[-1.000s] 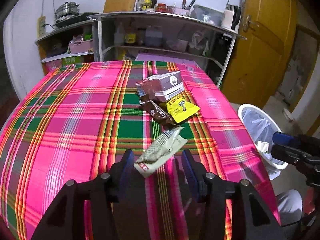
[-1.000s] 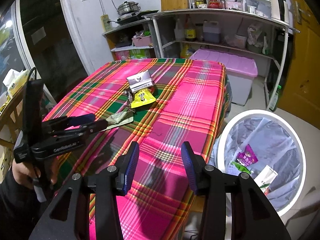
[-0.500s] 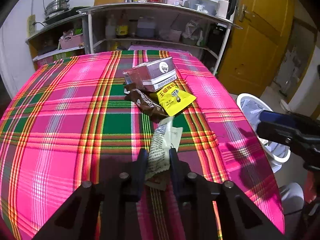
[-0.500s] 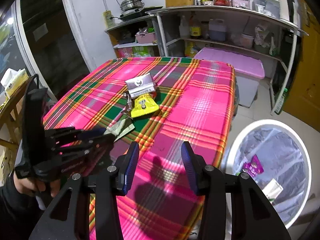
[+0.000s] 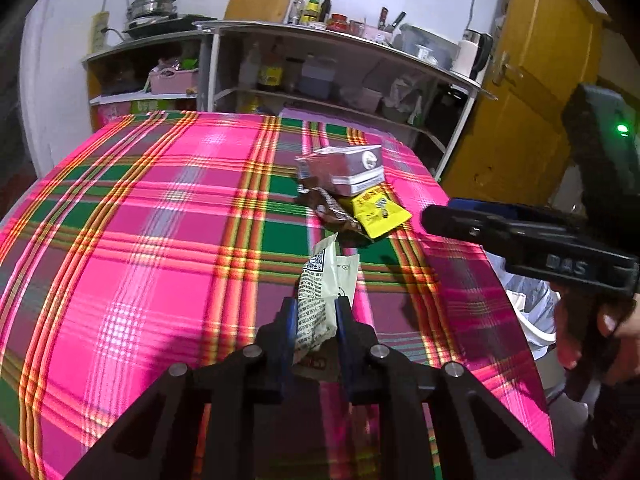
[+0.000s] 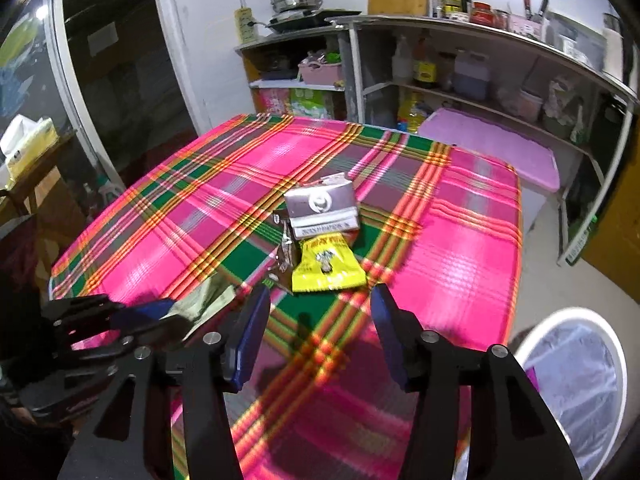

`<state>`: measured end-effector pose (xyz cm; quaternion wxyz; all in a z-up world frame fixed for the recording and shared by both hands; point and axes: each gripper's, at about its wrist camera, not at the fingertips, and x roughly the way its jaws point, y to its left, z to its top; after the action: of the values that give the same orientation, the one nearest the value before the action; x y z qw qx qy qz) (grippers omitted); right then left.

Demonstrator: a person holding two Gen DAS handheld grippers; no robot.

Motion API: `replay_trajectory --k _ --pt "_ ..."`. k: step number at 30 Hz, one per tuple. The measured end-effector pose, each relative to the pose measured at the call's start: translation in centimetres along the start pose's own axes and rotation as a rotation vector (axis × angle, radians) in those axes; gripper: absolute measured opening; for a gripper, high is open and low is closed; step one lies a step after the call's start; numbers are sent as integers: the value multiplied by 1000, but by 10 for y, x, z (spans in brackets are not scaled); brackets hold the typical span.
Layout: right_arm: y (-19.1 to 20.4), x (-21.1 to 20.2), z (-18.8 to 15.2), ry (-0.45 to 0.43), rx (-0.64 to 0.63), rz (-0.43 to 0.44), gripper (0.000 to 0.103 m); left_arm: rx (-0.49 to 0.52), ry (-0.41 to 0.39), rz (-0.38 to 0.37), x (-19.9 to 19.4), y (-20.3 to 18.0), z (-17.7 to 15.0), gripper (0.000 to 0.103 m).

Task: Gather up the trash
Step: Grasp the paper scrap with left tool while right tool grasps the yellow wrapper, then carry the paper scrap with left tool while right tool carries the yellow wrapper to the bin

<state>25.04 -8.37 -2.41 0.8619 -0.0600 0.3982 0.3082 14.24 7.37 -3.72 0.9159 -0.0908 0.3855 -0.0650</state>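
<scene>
My left gripper [image 5: 316,312] is shut on a pale green wrapper [image 5: 326,284] and holds it just above the plaid tablecloth [image 5: 160,248]. The wrapper also shows in the right wrist view [image 6: 204,302], in the left gripper [image 6: 160,316]. Beyond lie a grey-and-maroon carton [image 5: 344,168], a brown wrapper [image 5: 336,214] and a yellow packet [image 5: 378,210]. My right gripper [image 6: 320,308] is open and empty, hovering just short of the yellow packet [image 6: 326,266] and carton [image 6: 322,208]. In the left wrist view it [image 5: 430,218] reaches in from the right.
A white bin [image 6: 576,384] with a clear liner stands on the floor right of the table; its rim [image 5: 536,328] shows past the table edge. Metal shelves [image 5: 340,64] with bottles and boxes stand behind. A yellow door [image 5: 528,100] is at the right.
My left gripper closed on the pale green wrapper and lifted it upright. My right gripper swung from over the bin to over the table, toward the yellow packet.
</scene>
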Motion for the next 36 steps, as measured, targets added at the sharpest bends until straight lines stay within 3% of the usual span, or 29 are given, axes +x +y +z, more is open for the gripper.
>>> replay_trajectory --k 15,17,18,21,29,36 --pt "0 59 20 81 -9 -44 53 -44 16 -61 4 19 -3 19" --pt "-1 60 18 82 -1 -40 45 -49 21 -69 5 20 -2 19" --pt "-1 59 17 83 1 -36 36 -51 23 -71 6 20 -2 19" --pt "1 54 13 78 -1 -32 29 -53 22 -68 7 21 -2 19" --pt "3 22 -10 70 17 -2 27 -27 10 -26 1 12 -4 19" --pt "2 -23 -28 10 59 16 26 3 -14 -19 -16 -11 -5 19"
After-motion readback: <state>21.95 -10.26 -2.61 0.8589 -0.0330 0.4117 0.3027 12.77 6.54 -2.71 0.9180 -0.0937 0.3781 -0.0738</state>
